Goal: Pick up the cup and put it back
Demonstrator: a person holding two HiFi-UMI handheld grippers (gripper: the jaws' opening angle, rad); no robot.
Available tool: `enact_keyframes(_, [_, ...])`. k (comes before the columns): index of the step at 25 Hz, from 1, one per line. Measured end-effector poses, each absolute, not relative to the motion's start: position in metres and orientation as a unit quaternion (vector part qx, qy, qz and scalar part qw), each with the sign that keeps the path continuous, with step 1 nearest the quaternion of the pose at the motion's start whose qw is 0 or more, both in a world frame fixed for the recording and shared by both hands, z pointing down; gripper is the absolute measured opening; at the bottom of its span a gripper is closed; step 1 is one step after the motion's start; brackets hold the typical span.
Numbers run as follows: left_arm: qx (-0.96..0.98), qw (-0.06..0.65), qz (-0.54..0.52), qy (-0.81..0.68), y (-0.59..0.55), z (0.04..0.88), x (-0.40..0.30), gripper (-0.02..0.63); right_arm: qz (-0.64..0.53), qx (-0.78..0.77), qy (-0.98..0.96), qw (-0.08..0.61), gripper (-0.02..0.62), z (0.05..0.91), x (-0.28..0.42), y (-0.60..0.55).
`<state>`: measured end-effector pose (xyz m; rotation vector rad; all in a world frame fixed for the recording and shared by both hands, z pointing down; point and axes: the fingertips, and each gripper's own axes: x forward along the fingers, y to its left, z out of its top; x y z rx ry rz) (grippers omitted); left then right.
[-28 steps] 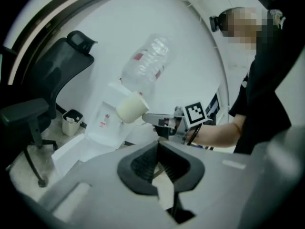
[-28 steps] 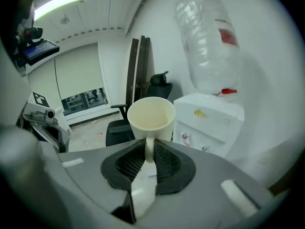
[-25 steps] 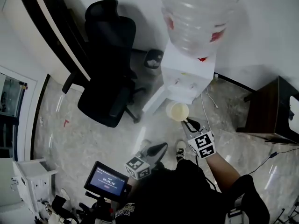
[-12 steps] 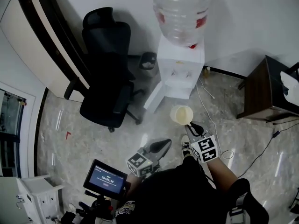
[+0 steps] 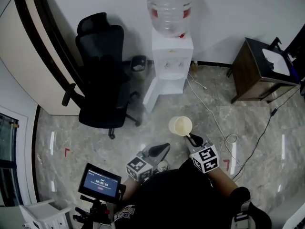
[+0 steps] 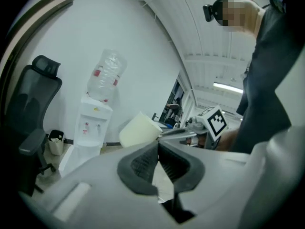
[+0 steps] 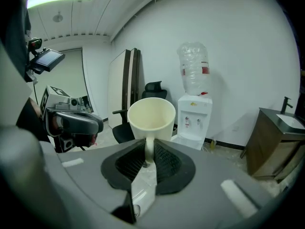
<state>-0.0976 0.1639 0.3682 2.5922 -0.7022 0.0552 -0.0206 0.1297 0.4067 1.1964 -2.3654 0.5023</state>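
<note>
Right gripper view: the right gripper (image 7: 146,157) is clamped on the cup (image 7: 151,114) by its handle, the thin loop pinched between the two ribbed pads, with the body standing clear beyond the jaw tips. The cup is a pale cream mug, empty as far as the inside shows. Judged stiff, likely ceramic or hard plastic, light enough for a handle grip but liable to swing or twist about that narrow loop, since the pads hold only a slim strip. It is probably breakable if dropped on the stone floor (image 5: 95,137). The handle is the sensible hold; the smooth wall looks too wide and slick for these jaws. Orientation: mouth up and open toward the camera, handle pointing back at the gripper, long axis base to rim near upright, perhaps leaning a little. The lean seen from the left gripper view may be only that camera's roll. Head view: the cup (image 5: 180,126) is carried in the air just ahead of the right gripper (image 5: 194,140), over bare floor, well apart from the water dispenser (image 5: 171,56) by the wall. The left gripper (image 5: 159,150) sits beside it, jaws together on nothing. An office chair (image 5: 102,80) stands left of the dispenser.
</note>
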Motion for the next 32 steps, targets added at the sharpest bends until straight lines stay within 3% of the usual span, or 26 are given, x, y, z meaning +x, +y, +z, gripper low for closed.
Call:
enact_keyframes(10, [0.949, 0.201, 0.014, -0.242, 0.202, 0.357, -0.088, 0.003, 0.169, 0.42, -0.864, 0.219, 0.055, 0.388, -0.024, 0.176])
enact_keyframes(32, [0.952, 0.213, 0.014, -0.219, 0.269, 0.33, 0.087, 0.003, 0.154, 0.373, -0.892, 0.205, 0.055, 0.376, 0.11, 0.235])
